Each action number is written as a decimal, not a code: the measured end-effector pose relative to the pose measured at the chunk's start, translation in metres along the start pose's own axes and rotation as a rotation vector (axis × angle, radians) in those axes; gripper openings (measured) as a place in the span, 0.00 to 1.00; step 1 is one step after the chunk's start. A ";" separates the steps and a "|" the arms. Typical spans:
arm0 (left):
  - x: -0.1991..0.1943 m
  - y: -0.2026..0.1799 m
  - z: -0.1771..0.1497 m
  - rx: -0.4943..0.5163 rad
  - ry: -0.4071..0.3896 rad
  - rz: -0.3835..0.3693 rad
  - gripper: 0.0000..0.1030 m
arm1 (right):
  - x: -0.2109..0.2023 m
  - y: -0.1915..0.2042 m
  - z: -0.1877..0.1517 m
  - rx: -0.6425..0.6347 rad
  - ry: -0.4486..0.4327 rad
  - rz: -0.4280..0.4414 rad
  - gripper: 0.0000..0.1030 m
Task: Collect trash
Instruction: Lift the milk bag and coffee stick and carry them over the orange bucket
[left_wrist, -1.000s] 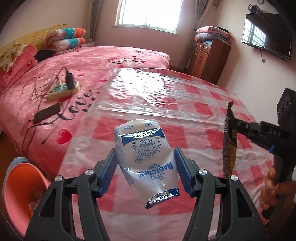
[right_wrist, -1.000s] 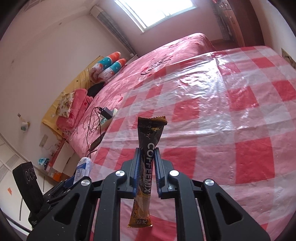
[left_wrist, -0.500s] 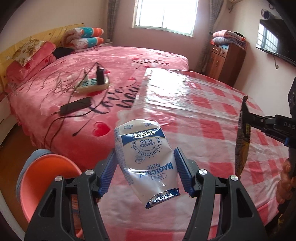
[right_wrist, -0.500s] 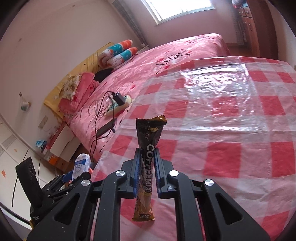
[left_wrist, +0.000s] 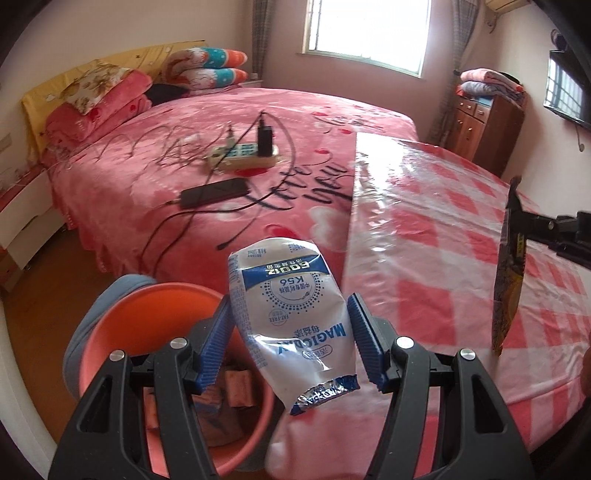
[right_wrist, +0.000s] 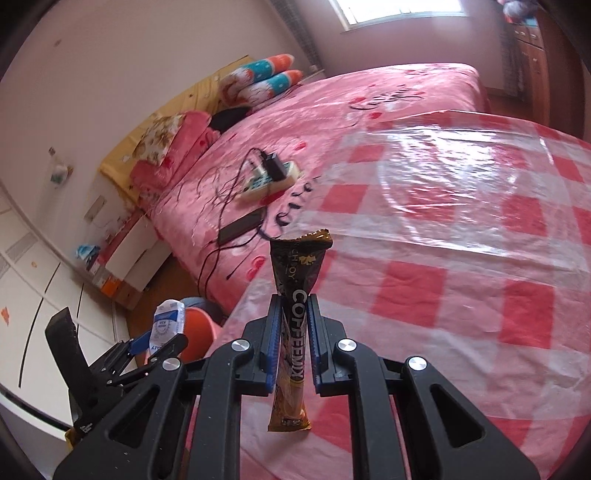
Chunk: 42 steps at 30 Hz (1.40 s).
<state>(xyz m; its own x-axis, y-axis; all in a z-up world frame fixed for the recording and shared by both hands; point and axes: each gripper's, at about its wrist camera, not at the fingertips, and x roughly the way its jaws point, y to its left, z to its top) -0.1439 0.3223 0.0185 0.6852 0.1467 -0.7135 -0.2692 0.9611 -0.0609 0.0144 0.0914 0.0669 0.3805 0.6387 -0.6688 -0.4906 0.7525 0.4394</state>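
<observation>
Behind everything in the left wrist view lay a pink bed (left_wrist: 155, 177) with a power strip (left_wrist: 245, 155) and a dark phone (left_wrist: 214, 192) on it, and a checked plastic table cover (left_wrist: 443, 236) filled the right of the frame. At lower left stood an orange bin (left_wrist: 122, 325), some scraps visible inside it. The left gripper (left_wrist: 291, 343) was clamped on a white and blue milk pouch (left_wrist: 288, 306), whose crimped end hung low at the frame's centre. The pouch sat over the bin's right rim rather than its middle, so a release there would likely have dropped it onto the rim or the floor. The pouch looked slick and limp, and I judged it could slide out of the pads early. At the right edge hung a dark coffee sachet (left_wrist: 508, 266).

Pink bedding and the checked cover again filled the right wrist view. The right gripper (right_wrist: 293, 350) was closed tight on the coffee sachet (right_wrist: 295, 317), which stood upright at lower centre over the table's edge. The bin (right_wrist: 195, 332) showed only as an orange sliver at lower left, mostly hidden behind the left gripper (right_wrist: 155, 343) and its pouch (right_wrist: 168, 321). The sachet was well apart from the bin; letting go now would have landed it back on the table. With both tools heading to one opening, they risked knocking together.
</observation>
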 end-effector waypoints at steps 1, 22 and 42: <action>0.000 0.005 -0.002 -0.004 0.001 0.008 0.61 | 0.004 0.006 0.001 -0.008 0.009 0.008 0.15; -0.001 0.080 -0.042 -0.093 0.054 0.130 0.61 | 0.066 0.138 0.007 -0.209 0.081 0.140 0.14; 0.017 0.111 -0.064 -0.159 0.103 0.153 0.61 | 0.136 0.183 -0.026 -0.278 0.226 0.179 0.13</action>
<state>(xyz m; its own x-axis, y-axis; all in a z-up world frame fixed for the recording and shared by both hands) -0.2054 0.4167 -0.0444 0.5579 0.2558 -0.7895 -0.4733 0.8795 -0.0494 -0.0439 0.3121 0.0407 0.1024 0.6810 -0.7251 -0.7391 0.5400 0.4028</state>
